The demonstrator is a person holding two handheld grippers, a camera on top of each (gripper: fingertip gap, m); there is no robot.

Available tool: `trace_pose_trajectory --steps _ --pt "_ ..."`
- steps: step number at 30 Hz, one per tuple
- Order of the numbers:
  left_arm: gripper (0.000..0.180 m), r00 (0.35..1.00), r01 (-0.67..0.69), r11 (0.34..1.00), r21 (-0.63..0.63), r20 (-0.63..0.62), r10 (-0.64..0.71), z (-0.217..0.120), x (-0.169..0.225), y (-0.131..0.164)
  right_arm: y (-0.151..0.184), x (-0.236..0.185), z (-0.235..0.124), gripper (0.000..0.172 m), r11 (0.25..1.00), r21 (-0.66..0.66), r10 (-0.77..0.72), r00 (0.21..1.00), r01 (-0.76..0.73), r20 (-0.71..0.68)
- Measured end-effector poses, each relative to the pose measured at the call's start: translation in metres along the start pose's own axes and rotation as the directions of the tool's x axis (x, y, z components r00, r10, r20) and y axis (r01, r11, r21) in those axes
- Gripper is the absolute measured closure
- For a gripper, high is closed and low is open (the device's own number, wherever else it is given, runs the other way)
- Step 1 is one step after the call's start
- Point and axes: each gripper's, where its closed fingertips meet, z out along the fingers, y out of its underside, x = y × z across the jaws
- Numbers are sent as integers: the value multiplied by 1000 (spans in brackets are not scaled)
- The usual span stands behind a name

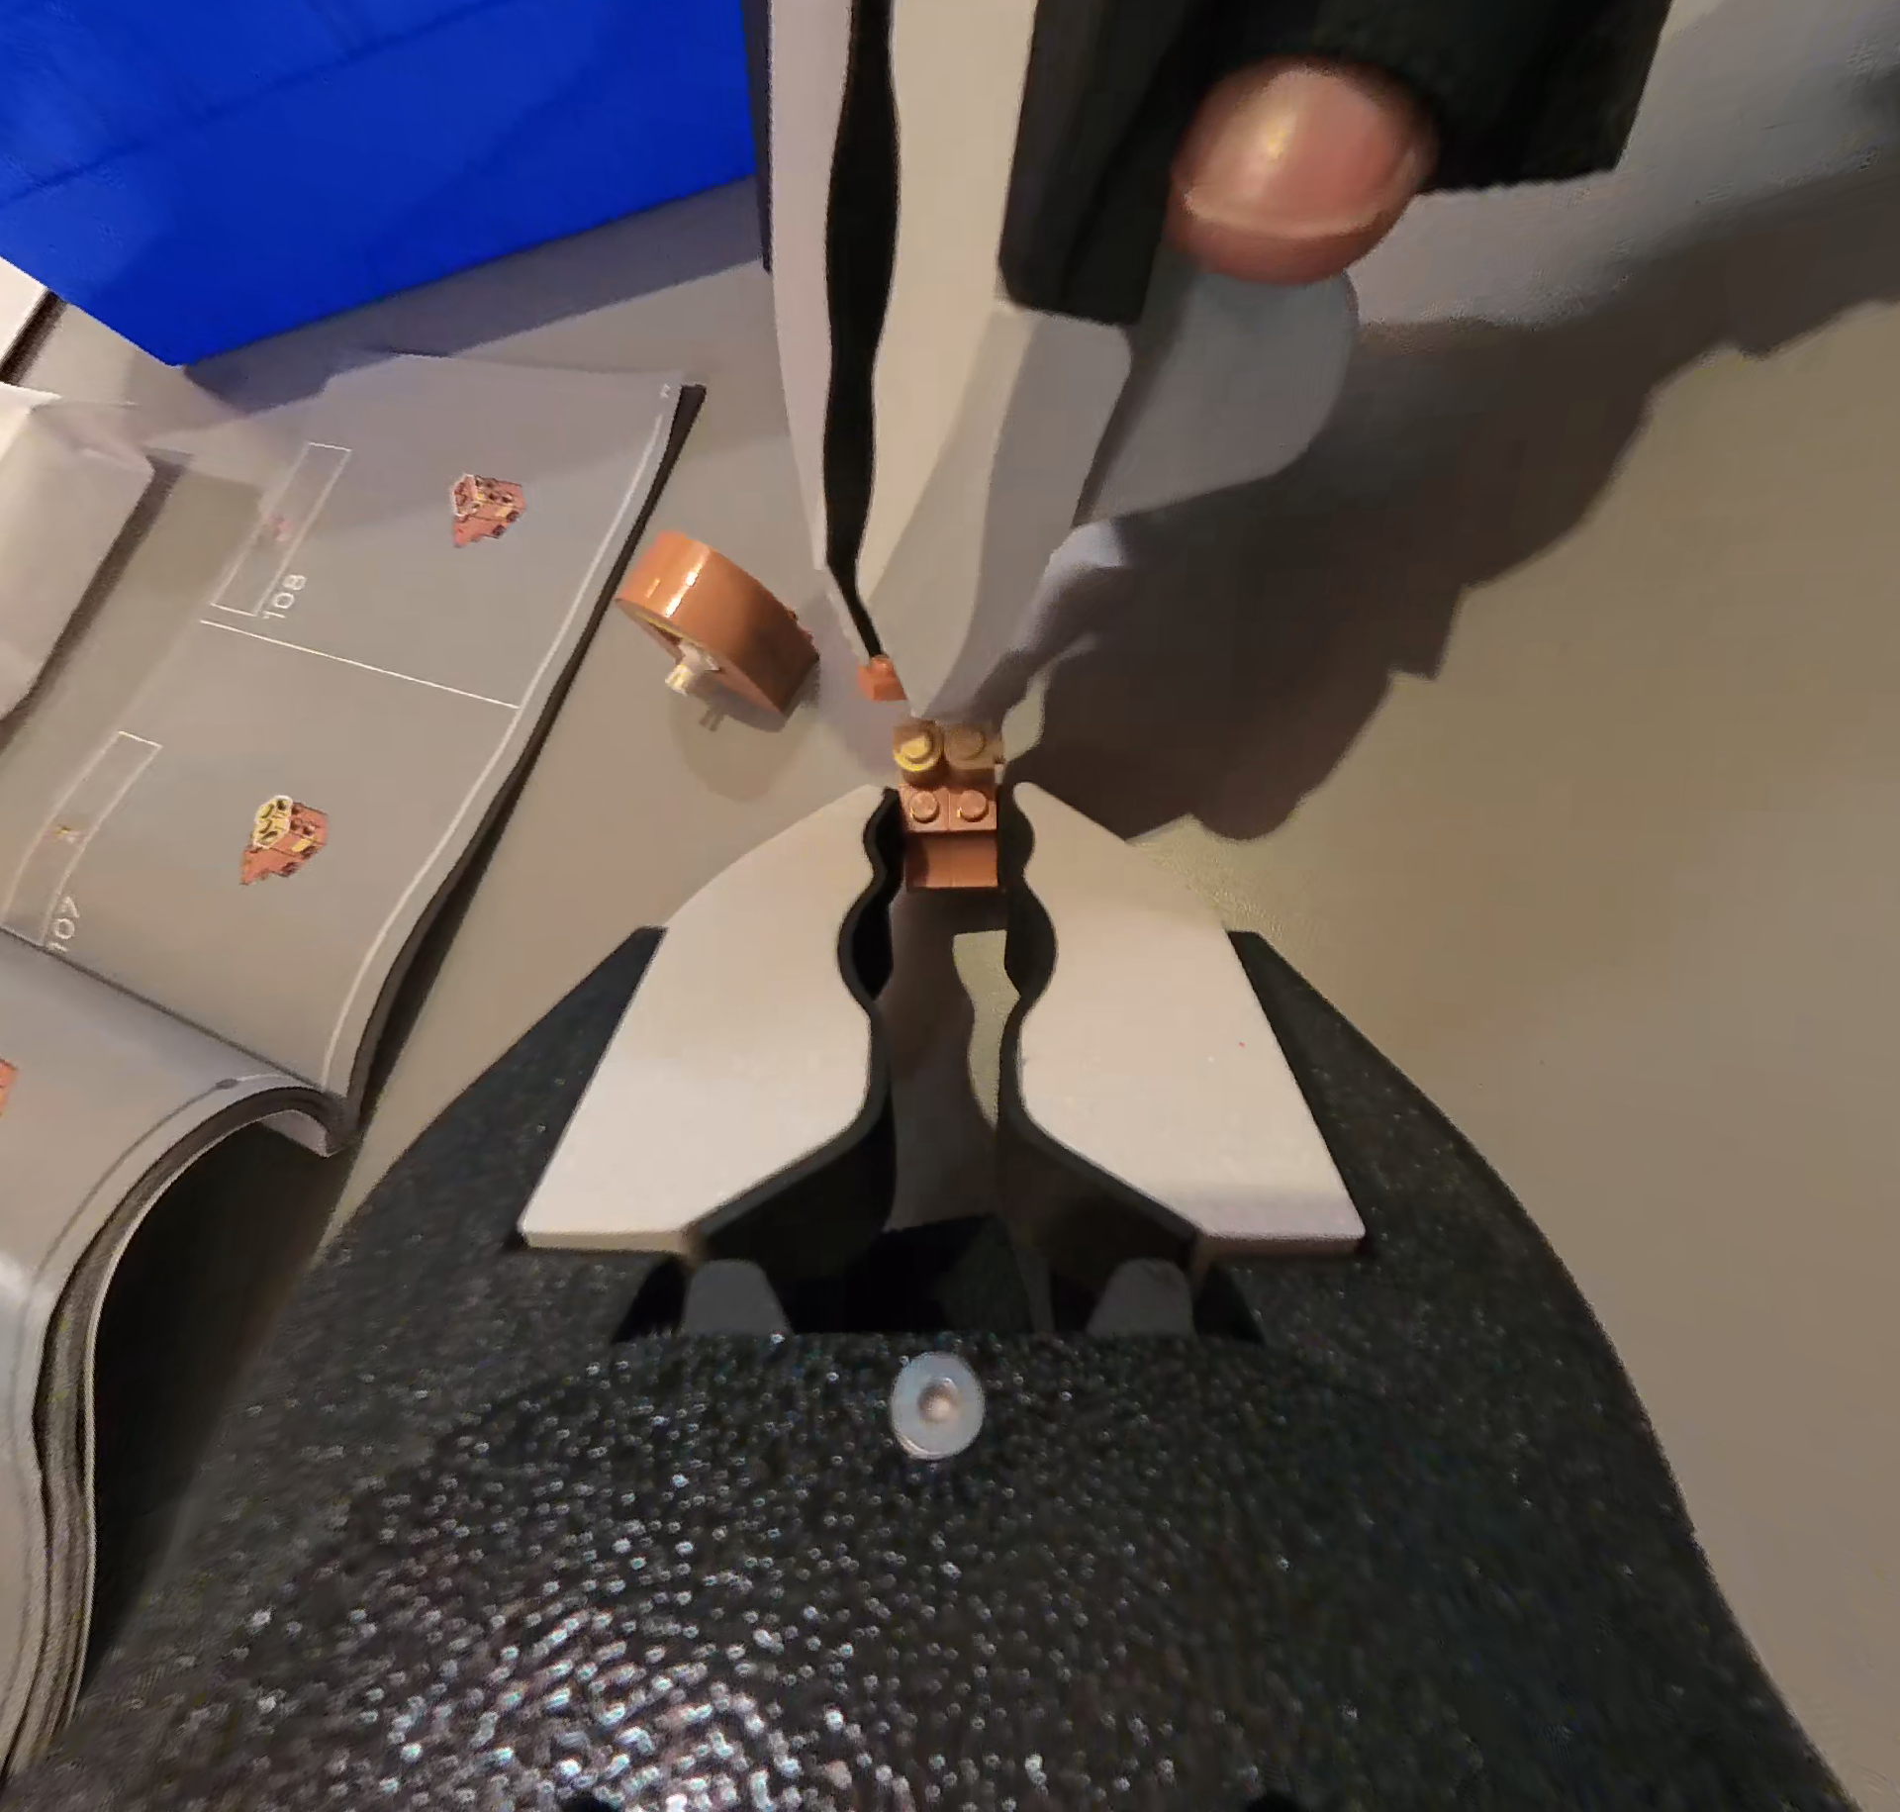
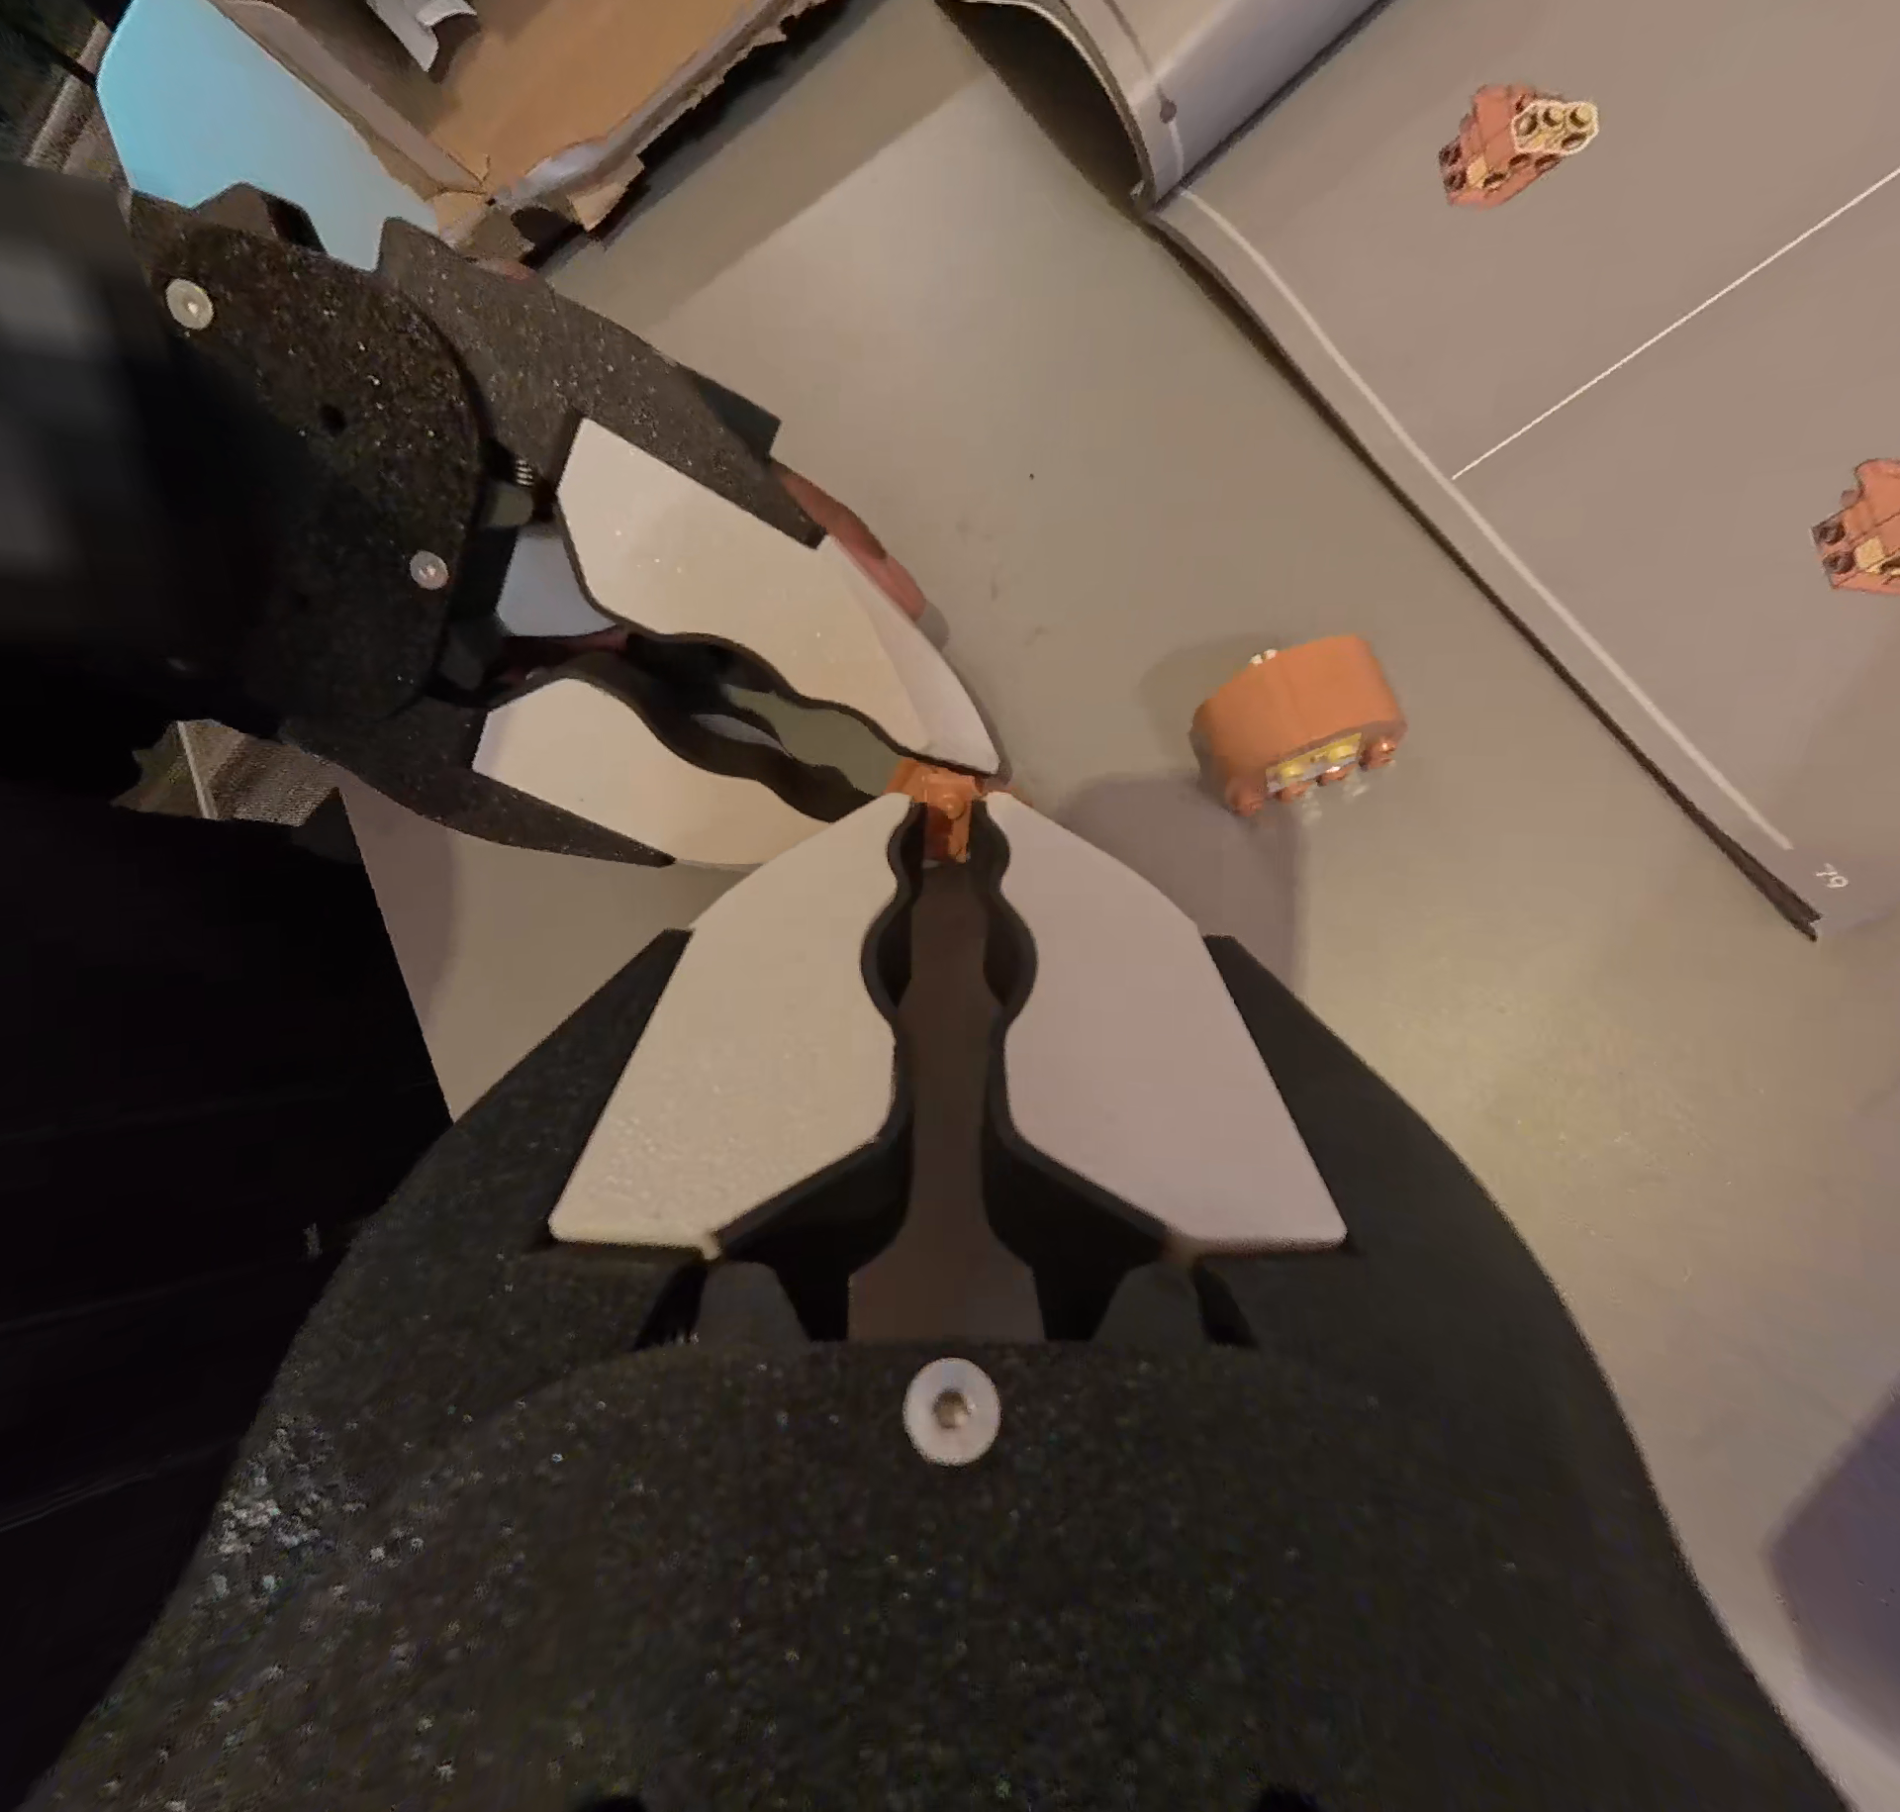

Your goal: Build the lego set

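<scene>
Surface [image 2: 1080, 447]: grey, carrying an open booklet [image 1: 339, 693] at 9 o'clock.
Round brown piece [image 1: 720, 621]: lay at 11 o'clock of the grippers.
Left hand-held gripper [image 1: 948, 837]: clamped a brown brick cluster [image 1: 948, 827].
Right hand-held gripper [image 2: 948, 822]: pinched a small brown brick [image 2: 946, 822], meeting the cluster.

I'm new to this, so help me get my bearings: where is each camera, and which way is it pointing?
Left wrist view: rides the left gripper, looking down its fingers at a brown brick stack it grips; a thumb shows.
Right wrist view: rides the right gripper, which pinches a small brown brick.
Shared: round brown piece, open booklet, grey table.
</scene>
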Motion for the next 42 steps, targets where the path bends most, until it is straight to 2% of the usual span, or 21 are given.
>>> trace_pose_trajectory --steps 14,19,32,42 --pt "163 1000 18 1000 -6 -22 -18 0 1 1 4 -6 4 164 991 -120 51 997 -57 -53" --pt "164 1000 9 1000 -4 -18 -9 0 1 0 6 -8 4 164 987 -155 29 993 -47 -115" --pt "164 1000 17 999 43 25 -19 -4 -4 -5 0 -7 2 158 984 -170 22 981 -55 -195" --pt "164 1000 7 1000 -6 -19 -7 -3 2 3 1 -3 1 154 990 -143 -36 975 5 -220"
